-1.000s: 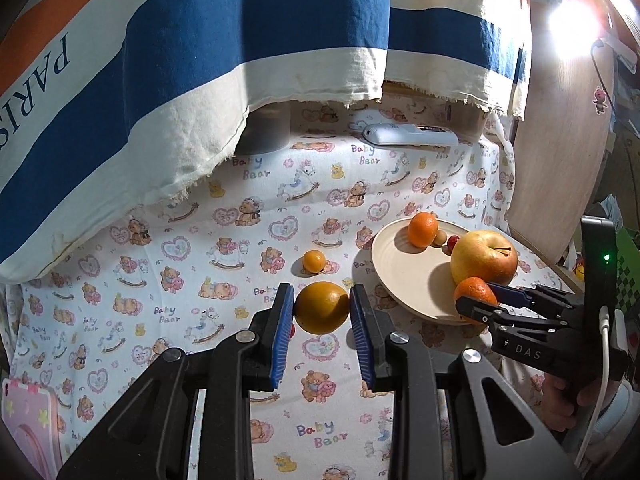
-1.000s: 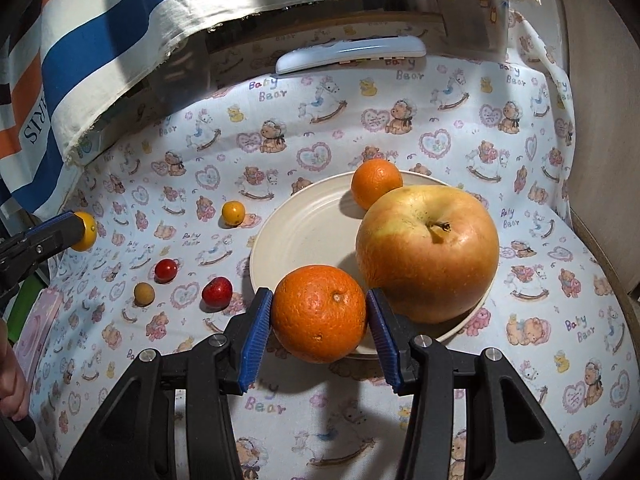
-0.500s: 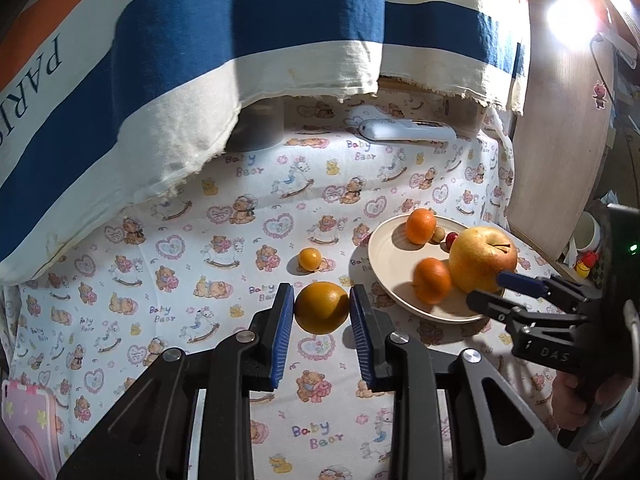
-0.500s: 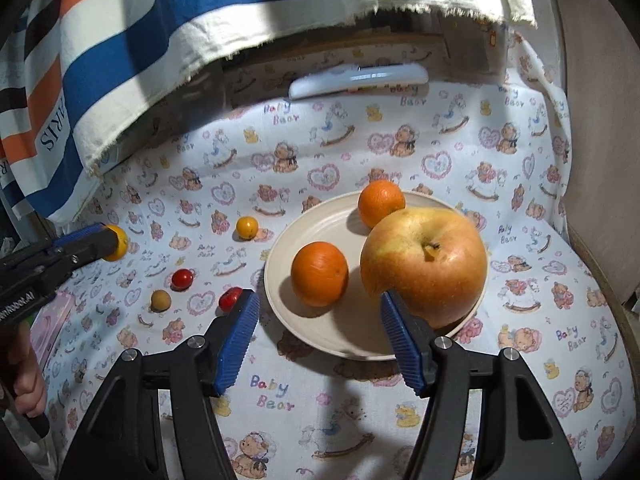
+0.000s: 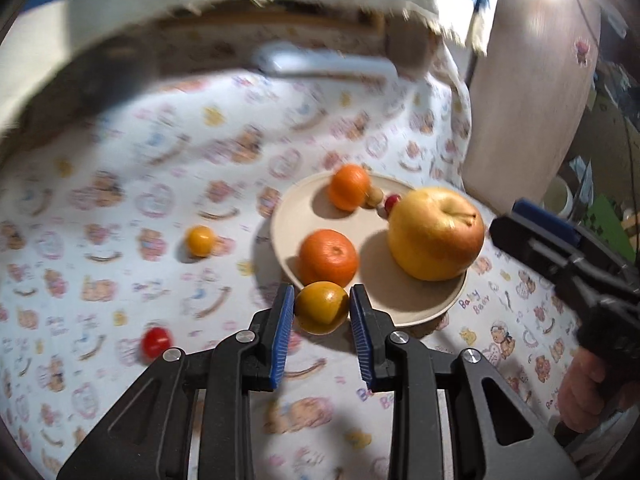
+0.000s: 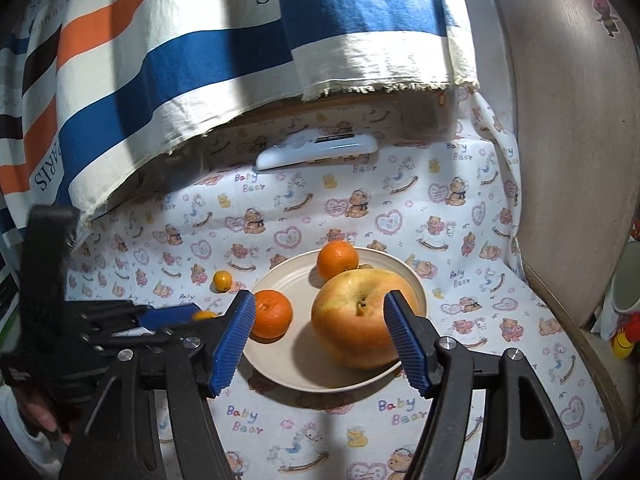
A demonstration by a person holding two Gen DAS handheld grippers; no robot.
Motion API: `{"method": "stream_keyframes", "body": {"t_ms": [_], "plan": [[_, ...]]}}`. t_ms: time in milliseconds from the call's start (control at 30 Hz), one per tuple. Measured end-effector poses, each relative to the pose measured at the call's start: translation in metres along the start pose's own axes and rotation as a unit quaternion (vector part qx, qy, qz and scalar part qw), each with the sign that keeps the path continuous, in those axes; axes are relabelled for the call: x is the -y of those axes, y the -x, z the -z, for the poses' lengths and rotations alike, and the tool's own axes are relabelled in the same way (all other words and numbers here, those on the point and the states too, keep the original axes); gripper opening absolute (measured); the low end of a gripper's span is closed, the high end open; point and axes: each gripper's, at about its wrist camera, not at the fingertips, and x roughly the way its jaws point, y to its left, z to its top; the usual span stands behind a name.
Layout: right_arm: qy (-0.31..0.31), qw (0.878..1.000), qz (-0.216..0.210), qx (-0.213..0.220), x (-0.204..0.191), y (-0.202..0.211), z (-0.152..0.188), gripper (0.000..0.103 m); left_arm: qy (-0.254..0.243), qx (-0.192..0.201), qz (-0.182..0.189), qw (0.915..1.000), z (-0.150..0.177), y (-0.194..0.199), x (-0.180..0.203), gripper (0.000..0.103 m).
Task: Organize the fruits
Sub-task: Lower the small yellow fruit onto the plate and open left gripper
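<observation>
My left gripper [image 5: 321, 308] is shut on a small yellow-orange fruit [image 5: 321, 307], held just above the near rim of the cream plate [image 5: 440, 308]. On the plate lie a big yellow-red apple [image 5: 436, 232], a tangerine [image 5: 328, 258] right beyond the held fruit, and a second tangerine [image 5: 348, 192] at the back. My right gripper [image 6: 320, 298] hovers in front of the plate [image 6: 288, 364], its jaws opening with nothing pressed between them; the apple [image 6: 360, 320] and the near tangerine [image 6: 272, 314] show beyond its pads.
A small yellow fruit [image 5: 200, 240] and a red cherry tomato [image 5: 155, 342] lie on the bear-print cloth left of the plate. A white remote-like device [image 6: 316, 152] lies at the back under a hanging striped cloth [image 6: 200, 60]. A wooden board [image 6: 560, 120] stands at the right.
My right gripper let go of the tangerine on the plate, opened and drew back. My left gripper carried the yellow-orange fruit to the right, down to the plate's near rim.
</observation>
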Motion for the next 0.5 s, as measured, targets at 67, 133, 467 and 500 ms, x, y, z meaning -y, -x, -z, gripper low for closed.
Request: {"method": "stream_keyframes", "body": {"t_ms": [67, 133, 467, 500], "plan": [[-0.006, 1.000, 0.003, -0.004, 0.003, -0.002, 0.000, 0.068, -0.010, -0.006, 0.000, 0.9999, -0.001, -0.010, 0.007, 0.028], [-0.010, 1.000, 0.000, -0.009, 0.006, -0.004, 0.001, 0.068, -0.016, -0.007, 0.002, 0.9998, -0.003, -0.017, 0.014, 0.028], [-0.012, 1.000, 0.000, -0.022, 0.009, -0.007, 0.000, 0.068, -0.022, -0.013, 0.006, 0.9997, -0.002, -0.032, 0.019, 0.028], [-0.010, 1.000, 0.000, -0.023, 0.009, -0.007, 0.000, 0.068, -0.023, -0.011, 0.005, 0.9997, -0.002, -0.031, 0.019, 0.028]]}}
